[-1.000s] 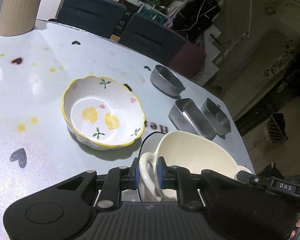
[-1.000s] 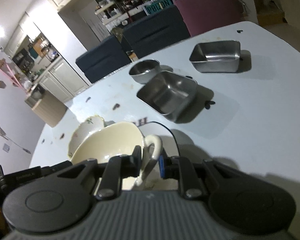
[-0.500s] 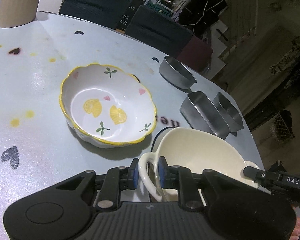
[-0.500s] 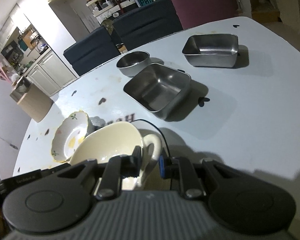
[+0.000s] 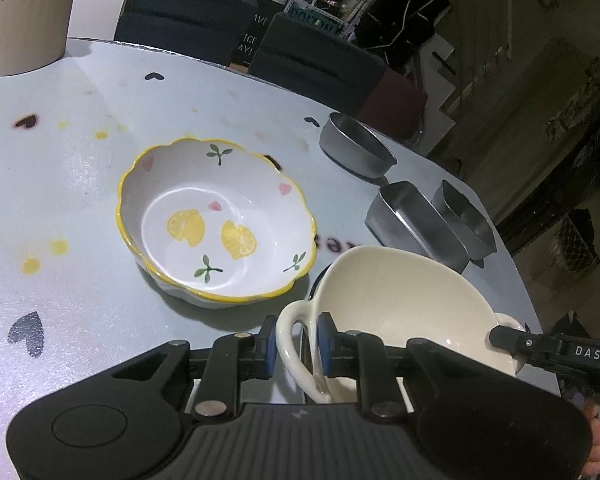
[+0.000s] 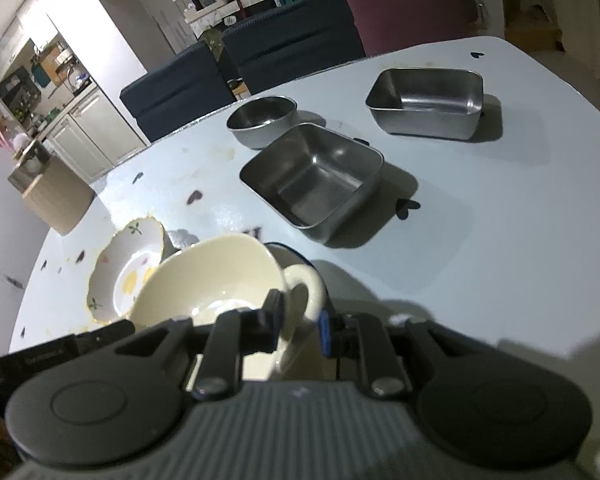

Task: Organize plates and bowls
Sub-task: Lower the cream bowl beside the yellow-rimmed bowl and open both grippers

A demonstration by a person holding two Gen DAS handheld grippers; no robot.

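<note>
Both grippers, left (image 5: 297, 347) and right (image 6: 299, 319), held the cream bowl's (image 5: 396, 304) handles (lemon bowl (image 5: 216, 222) closer now); stacking looked next.

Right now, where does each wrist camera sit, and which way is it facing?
Left wrist: on the left tongs, angled down across the table at the lemon bowl; tongs clamp a handle of the cream bowl, fingertips lower right.
Right wrist: on the right tongs, looking over the square steel dish; tongs straddle the opposite handle.
Shared: cream bowl, lemon bowl, three steel containers.
</note>
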